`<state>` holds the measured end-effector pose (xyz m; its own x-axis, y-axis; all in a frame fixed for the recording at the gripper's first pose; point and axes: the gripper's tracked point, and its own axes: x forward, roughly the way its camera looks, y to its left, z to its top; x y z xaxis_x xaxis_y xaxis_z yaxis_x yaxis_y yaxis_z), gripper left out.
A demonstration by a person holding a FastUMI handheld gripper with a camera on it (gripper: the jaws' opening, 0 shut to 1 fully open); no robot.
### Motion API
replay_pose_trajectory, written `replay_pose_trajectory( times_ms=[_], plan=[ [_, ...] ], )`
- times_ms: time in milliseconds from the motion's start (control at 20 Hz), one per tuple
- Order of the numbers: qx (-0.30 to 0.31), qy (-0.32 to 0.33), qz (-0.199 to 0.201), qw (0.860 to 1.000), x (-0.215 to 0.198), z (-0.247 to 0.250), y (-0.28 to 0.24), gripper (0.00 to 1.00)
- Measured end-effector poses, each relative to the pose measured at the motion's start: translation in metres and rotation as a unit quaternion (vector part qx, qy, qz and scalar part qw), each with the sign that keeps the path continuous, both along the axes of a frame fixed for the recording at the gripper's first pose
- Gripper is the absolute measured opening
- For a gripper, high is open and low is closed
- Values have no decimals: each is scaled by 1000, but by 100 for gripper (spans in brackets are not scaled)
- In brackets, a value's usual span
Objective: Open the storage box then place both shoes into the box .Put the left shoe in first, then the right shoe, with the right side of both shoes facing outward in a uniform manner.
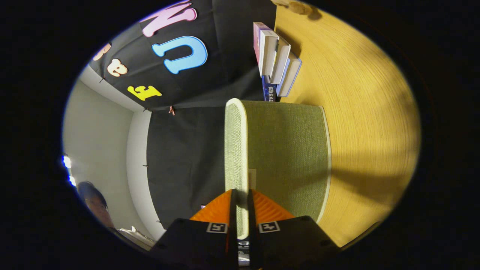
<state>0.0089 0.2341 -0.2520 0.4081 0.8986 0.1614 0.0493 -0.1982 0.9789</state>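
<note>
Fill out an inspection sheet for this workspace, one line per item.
Surface: wooden tabletop, bare grain lit warm, a long shadow across it.
Job's things: green fabric storage box on the table; its pale-edged lid panel runs straight ahead of the gripper. Shoes: nothing seen.
Clutter: a few books standing together beyond the box.
Grippers: gripper with jaws closed on the lid panel's near edge, one on each side.
Cables: nothing seen.
Surroundings: black cloth wall behind the table, a pale wall beside it, a person partly visible near that wall.
</note>
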Motion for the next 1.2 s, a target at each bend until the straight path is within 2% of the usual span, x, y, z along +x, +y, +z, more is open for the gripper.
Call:
replay_pose_trajectory(
  times_ms=[50,250,750,1000,1200],
  plan=[
    [-11,-19,-4,1000,1,4,-2,11],
    [-28,-52,-16,998,0,23,-8,6],
    [-78,-106,-46,990,1,97,-5,7],
    [-108,-134,-67,983,7,146,20,8],
    [-125,-153,-67,978,16,187,51,10]
  ],
)
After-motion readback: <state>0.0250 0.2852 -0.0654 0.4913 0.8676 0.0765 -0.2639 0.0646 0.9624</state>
